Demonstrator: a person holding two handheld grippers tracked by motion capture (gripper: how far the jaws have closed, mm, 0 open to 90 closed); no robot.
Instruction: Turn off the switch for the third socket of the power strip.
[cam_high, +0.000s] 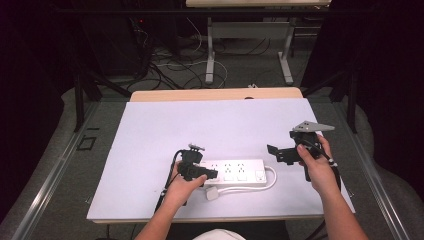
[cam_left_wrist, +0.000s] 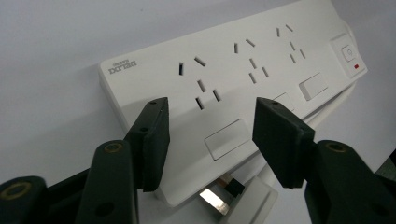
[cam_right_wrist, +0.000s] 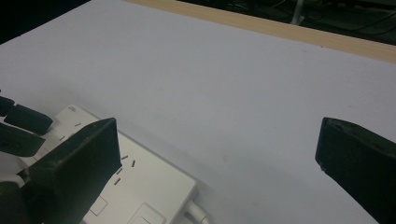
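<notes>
Power strip (cam_high: 235, 173) lay flat on the white bench (cam_high: 150, 130), near the front edge, its cord looped back to a plug (cam_high: 212, 193) just beside it. Left gripper (cam_high: 209, 174) hovered over the strip's left end, jaws part open and empty, straddling the first socket, probably to line up with it. Right gripper (cam_high: 272, 151) held well apart, wide open, holding nothing, apparently waiting.

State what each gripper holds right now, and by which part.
Nothing is held. The left gripper hangs open over the white power strip, its pads clear of it. The right gripper stands wide open above the white table cover.
</notes>
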